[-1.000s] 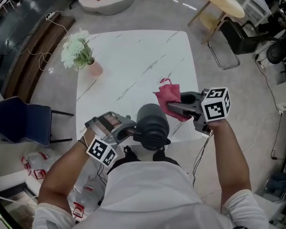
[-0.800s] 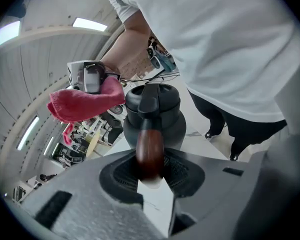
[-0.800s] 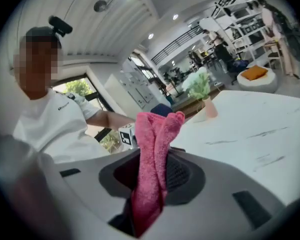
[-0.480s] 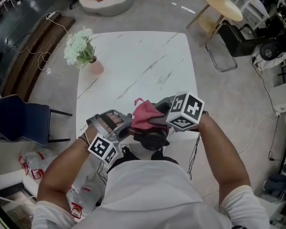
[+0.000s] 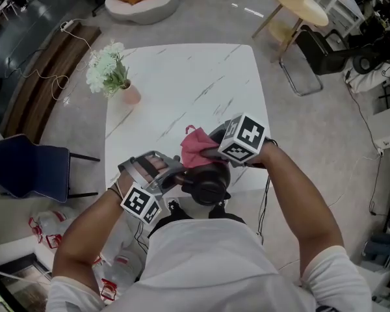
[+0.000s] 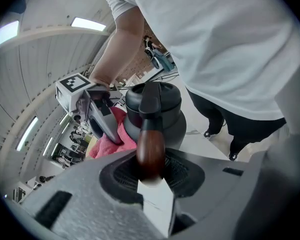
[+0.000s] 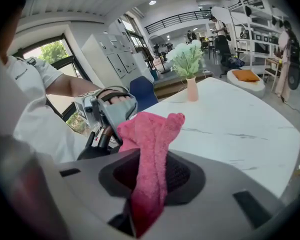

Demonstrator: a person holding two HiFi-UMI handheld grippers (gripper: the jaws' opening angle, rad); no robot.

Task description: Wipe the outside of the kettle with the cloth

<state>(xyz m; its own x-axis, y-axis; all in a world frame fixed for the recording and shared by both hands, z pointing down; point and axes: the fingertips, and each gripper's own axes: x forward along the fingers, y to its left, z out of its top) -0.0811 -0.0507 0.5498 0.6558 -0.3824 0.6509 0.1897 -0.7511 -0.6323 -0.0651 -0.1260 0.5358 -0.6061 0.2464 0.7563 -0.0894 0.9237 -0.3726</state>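
Note:
A dark grey kettle [image 5: 208, 182] stands at the near edge of the white marble table [image 5: 188, 90]. My left gripper [image 5: 173, 176] is shut on the kettle's brown wooden handle [image 6: 150, 151], which runs between the jaws in the left gripper view up to the kettle's lid [image 6: 155, 101]. My right gripper [image 5: 207, 153] is shut on a pink cloth [image 5: 194, 149]. It holds the cloth against the far left side of the kettle's body. In the right gripper view the cloth [image 7: 151, 149] hangs out of the jaws and hides most of the kettle.
A pink vase of white flowers [image 5: 110, 73] stands at the table's far left. A blue chair [image 5: 32, 168] is left of the table, with a round wooden table [image 5: 303, 4] and a black chair [image 5: 318, 51] at the far right. My torso is close behind the kettle.
My right gripper has swung left and down with the cloth, from the kettle's right side to its far left side, rolling as it went. The left gripper and kettle stayed put.

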